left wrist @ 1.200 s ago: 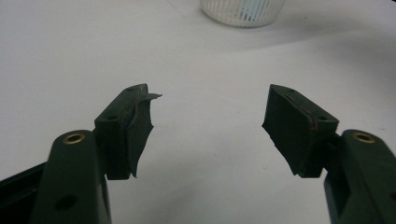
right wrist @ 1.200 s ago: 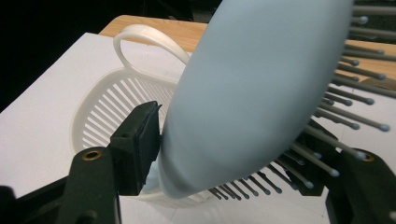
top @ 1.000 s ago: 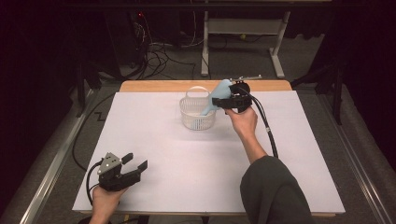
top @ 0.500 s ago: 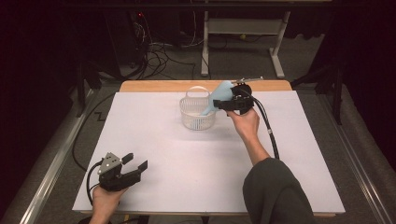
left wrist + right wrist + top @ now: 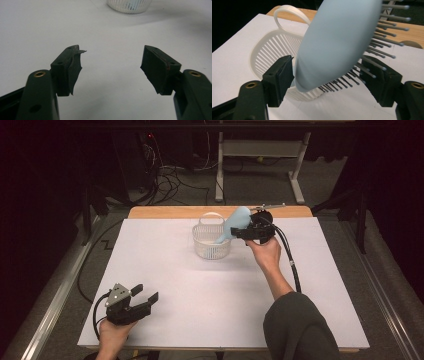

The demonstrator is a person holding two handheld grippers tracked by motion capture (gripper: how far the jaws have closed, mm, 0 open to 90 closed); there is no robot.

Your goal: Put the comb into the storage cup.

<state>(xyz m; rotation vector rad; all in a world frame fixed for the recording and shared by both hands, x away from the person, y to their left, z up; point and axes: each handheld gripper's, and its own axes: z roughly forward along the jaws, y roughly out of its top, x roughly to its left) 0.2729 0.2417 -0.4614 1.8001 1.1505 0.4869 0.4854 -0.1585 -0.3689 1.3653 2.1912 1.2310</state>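
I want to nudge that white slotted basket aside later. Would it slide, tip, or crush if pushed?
The white slotted basket looks like thin, light plastic, so it would probably slide easily on the smooth white table cover. With the pale blue hairbrush leaning over its rim, a push high up might tip it. Its slim ribs would likely flex rather than break.

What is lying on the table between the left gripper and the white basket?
Nothing: the high view shows only bare white table between the left gripper and the white basket. The left gripper view shows the same bare surface.
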